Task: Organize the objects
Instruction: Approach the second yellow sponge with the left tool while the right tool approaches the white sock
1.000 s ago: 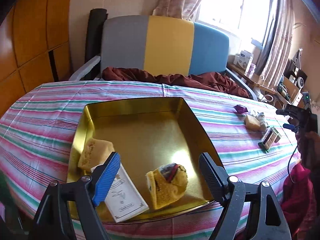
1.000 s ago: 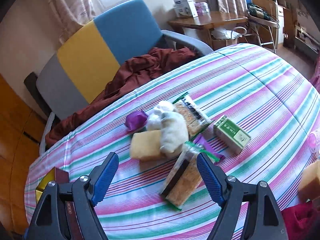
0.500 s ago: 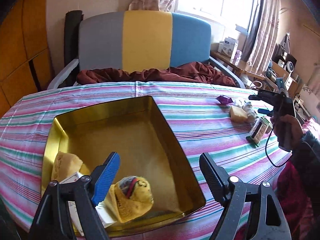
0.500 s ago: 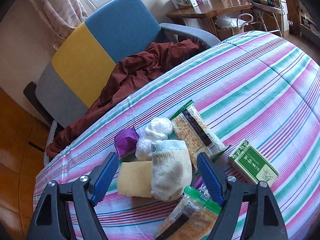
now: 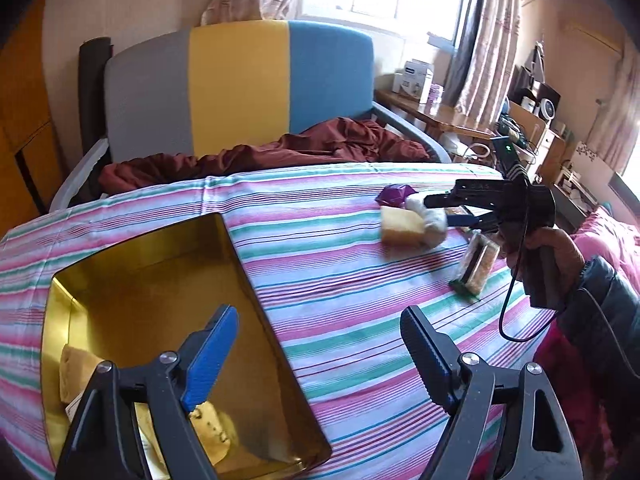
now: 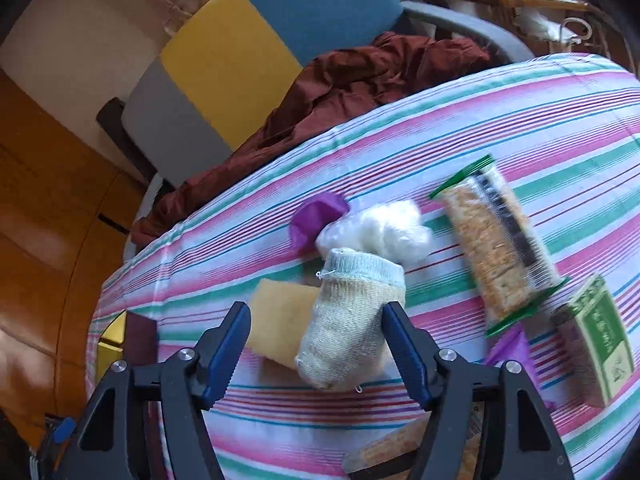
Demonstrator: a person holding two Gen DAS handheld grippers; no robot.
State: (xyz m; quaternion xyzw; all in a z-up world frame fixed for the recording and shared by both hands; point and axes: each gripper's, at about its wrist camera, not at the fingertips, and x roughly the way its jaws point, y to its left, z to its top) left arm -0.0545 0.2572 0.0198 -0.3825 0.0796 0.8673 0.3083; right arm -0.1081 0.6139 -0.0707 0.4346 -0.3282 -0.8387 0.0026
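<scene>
While left claw (image 5: 316,344) hangs apart over gold tin (image 5: 132,288), right claw (image 6: 316,340), just been closing, straddles knitted sock (image 6: 352,320) on bench (image 6: 520,120), unclamped.

A: Where was the left tool (image 5: 320,344)?

B: It tilted downward, its blue-padded jaws spread wide with nothing between them.

A: And the right tool (image 6: 316,336)?

B: It also angled down; its jaws had just been closing but the pads were not yet pressing on anything. From the left camera, the right hand (image 5: 548,252) gripped its handle, a dark sleeve (image 5: 600,304) behind it.
</scene>
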